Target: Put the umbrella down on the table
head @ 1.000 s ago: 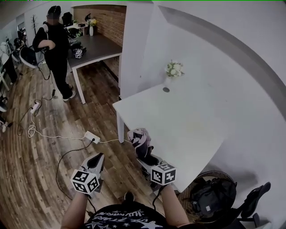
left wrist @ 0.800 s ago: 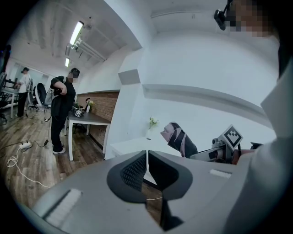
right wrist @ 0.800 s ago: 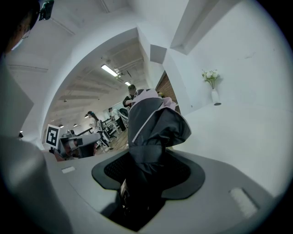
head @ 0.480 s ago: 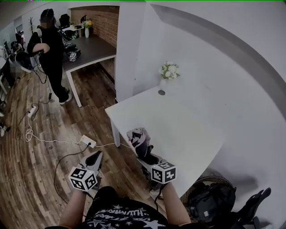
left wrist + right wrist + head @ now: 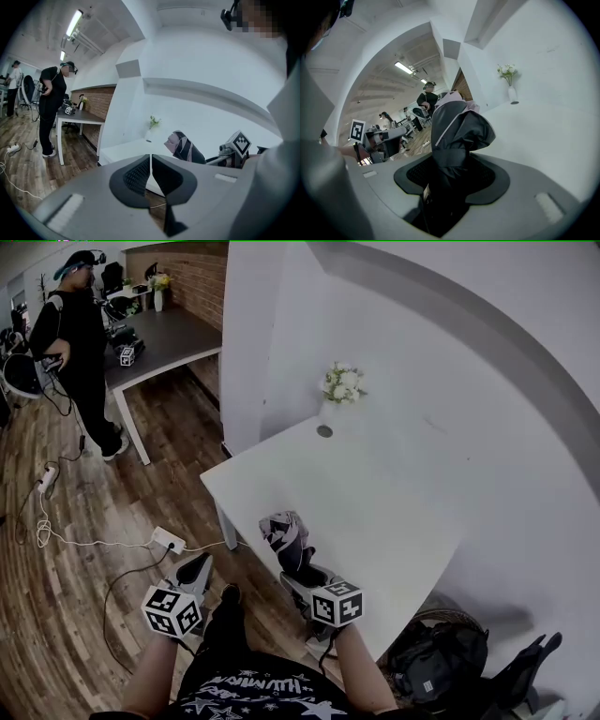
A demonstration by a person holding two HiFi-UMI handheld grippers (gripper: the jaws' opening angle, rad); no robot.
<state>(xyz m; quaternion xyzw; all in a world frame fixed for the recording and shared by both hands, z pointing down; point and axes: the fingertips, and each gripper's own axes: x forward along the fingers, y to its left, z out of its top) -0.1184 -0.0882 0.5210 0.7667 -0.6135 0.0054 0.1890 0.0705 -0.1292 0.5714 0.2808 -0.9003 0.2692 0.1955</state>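
The folded dark umbrella (image 5: 284, 536) with pale pink patches stands tilted up out of my right gripper (image 5: 302, 570), which is shut on its lower part. It hangs over the wood floor just off the near edge of the white table (image 5: 375, 512). In the right gripper view the umbrella (image 5: 457, 131) fills the gap between the pads of that gripper (image 5: 452, 176). My left gripper (image 5: 195, 570) hovers over the floor to the left, apart from the umbrella. Its jaws (image 5: 150, 171) are shut on nothing. The left gripper view shows the umbrella (image 5: 185, 146) to the right.
A white vase of flowers (image 5: 339, 385) stands at the table's far edge by the wall. A power strip (image 5: 169, 540) and cables lie on the floor. A person (image 5: 75, 334) stands by a dark table (image 5: 164, 338). A basket with a black backpack (image 5: 436, 662) sits at the lower right.
Both grippers have moved toward the white table, and its near corner now lies closer to the umbrella. The right grip on the umbrella is unchanged. The person in the back has shifted left.
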